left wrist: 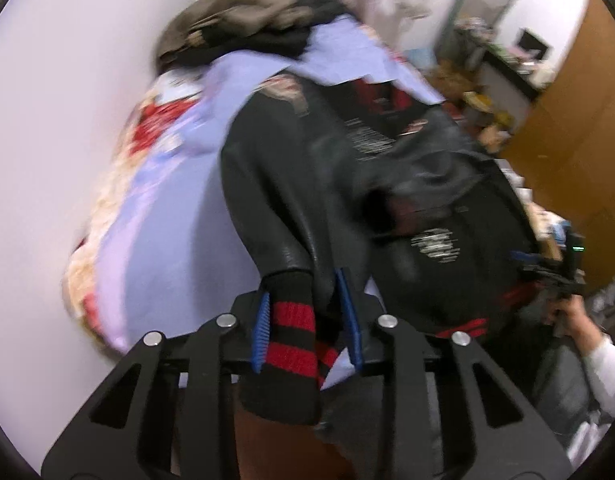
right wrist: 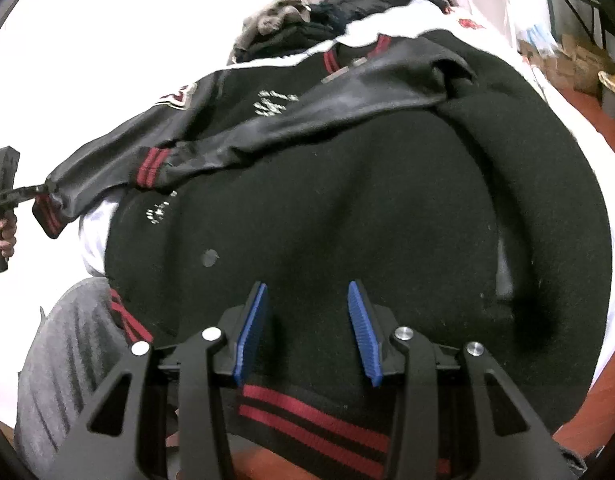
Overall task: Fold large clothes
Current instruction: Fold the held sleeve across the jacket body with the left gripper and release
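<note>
A black varsity jacket with leather sleeves and red-striped ribbing lies spread on the bed. My left gripper is shut on one sleeve's red-and-black striped cuff, and the sleeve stretches away from it. In the right wrist view that gripper holds the cuff raised at the far left edge. The other sleeve lies folded across the jacket's body. My right gripper hovers open over the black body, just above the striped hem, with nothing between its pads. It also appears as the gripper at the right.
The bed carries a lilac sheet over a floral cover. A pile of dark and brown clothes sits at its far end by the white wall. Cluttered shelves and a wooden door stand right. A person's grey trousers are near the bed's edge.
</note>
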{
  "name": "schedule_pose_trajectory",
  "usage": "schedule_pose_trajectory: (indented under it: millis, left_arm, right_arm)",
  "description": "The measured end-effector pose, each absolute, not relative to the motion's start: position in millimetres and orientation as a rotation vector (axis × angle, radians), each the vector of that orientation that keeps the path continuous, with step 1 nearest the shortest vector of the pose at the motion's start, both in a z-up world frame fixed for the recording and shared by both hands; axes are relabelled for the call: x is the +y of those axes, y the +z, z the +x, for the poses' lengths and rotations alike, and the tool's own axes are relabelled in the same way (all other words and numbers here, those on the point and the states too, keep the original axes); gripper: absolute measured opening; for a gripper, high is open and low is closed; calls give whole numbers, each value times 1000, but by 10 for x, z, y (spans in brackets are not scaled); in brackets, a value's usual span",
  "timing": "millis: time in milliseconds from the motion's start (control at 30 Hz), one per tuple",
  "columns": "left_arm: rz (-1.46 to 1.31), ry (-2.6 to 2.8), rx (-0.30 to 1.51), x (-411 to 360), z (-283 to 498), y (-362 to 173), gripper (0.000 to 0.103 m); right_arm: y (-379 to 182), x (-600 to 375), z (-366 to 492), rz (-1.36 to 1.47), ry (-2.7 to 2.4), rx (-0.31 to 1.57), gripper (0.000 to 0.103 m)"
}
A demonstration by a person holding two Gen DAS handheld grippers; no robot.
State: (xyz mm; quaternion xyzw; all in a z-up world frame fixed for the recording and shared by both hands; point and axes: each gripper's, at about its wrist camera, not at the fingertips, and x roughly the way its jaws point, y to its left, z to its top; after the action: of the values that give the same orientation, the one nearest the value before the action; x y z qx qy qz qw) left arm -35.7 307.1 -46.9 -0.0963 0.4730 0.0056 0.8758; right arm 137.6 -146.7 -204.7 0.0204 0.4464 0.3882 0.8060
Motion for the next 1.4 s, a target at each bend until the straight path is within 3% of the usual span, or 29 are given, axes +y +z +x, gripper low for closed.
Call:
schedule_pose_trajectory:
  millis: [267, 467, 567, 733, 1000, 1400]
  left_arm:
    - [-213, -254, 872, 2224, 61, 93, 20]
    - [-209, -409, 843, 1534, 707, 231, 19]
    - [-192, -457, 840, 1139, 1064, 136, 19]
    - [-201, -511, 895, 421, 1690, -300, 20]
    - [-27, -443, 1147, -542, 2600, -1283, 20]
    - [217, -357, 1442, -1158, 3369, -1968, 22]
  right_arm:
    - [-1777, -1346, 1191, -35, 869, 811, 44]
    - [-1685, -1386, 1171, -23, 863, 760, 44]
    - [-1660, -1474, 1220, 23, 844, 752, 52]
    - [-1629, -1740, 1399, 156, 788, 743, 52]
    - [-1883, -2151, 1825, 346, 613, 821, 52]
    - [-1898, -2278, 1879, 438, 662, 840, 52]
